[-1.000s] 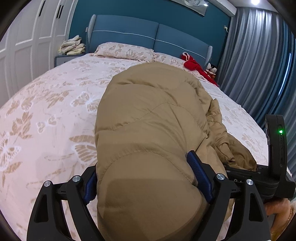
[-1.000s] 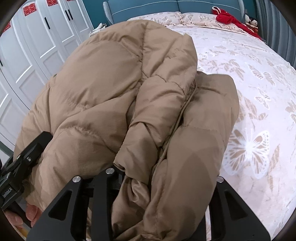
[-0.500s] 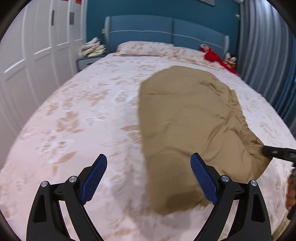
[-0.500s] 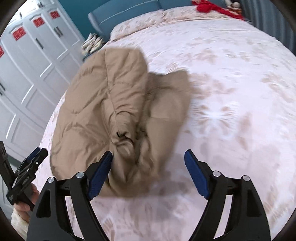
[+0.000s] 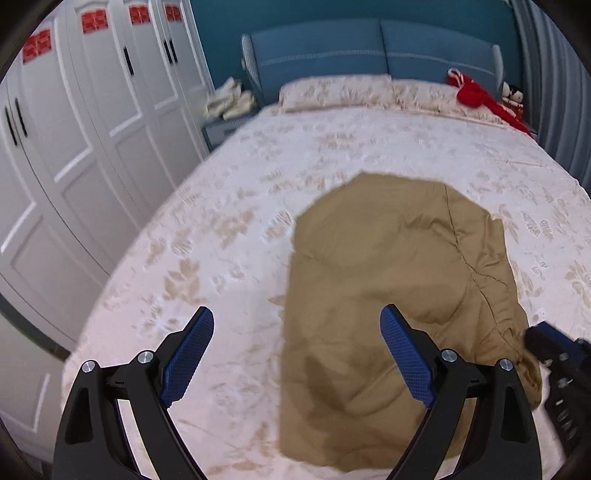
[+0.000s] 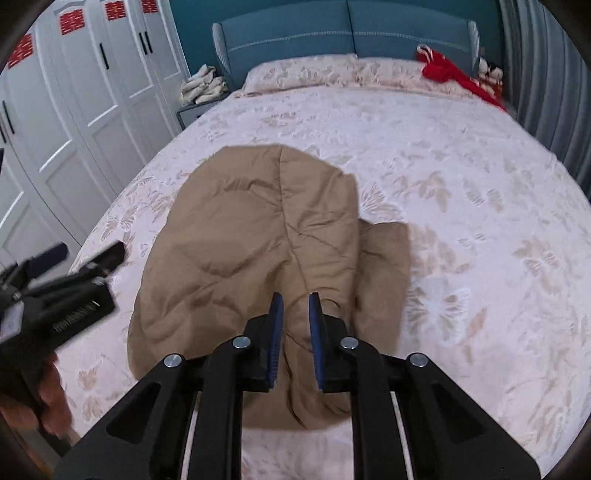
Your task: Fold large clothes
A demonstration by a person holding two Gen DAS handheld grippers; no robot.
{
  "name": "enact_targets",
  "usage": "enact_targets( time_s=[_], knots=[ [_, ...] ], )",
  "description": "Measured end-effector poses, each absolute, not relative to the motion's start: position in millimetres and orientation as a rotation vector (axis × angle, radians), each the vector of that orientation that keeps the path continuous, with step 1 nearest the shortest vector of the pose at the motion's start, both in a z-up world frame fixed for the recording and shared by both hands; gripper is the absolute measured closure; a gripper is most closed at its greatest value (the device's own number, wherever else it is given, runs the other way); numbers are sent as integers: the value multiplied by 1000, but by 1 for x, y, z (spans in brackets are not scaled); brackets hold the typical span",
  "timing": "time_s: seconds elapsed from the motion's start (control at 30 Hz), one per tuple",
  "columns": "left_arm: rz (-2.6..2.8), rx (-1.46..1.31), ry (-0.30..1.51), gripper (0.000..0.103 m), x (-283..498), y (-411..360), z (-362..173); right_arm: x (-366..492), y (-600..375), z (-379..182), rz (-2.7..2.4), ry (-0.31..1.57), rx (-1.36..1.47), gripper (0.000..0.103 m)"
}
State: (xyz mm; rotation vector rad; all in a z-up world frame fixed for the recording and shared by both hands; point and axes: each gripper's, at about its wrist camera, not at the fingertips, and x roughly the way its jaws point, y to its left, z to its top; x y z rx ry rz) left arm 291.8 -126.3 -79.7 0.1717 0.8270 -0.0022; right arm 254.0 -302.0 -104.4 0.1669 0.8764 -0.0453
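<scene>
The left tongs (image 5: 297,354) are gaping wide and gripping nothing. The right tongs (image 6: 296,334) are closing, nearly together, with no fabric pinched between them. Below both, the tan quilted puffer coat (image 6: 258,254) is lying folded on the bed's pale floral bedspread (image 6: 461,206). Red paper emblems (image 6: 71,23) are marking the white wardrobe doors (image 5: 92,147); their writing is unreadable.
</scene>
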Motion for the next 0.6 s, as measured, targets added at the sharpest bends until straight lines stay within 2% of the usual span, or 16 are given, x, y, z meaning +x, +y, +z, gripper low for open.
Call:
enact_targets(
  time_s=[0.27,0.6],
  knots=[
    [28,207,909,12,312,-140,-127,281,-309,-148,-79,977,194,89],
    [15,179,884,5,312,-140,-153,284,-313,-179,-85,1012,189,89]
  ],
)
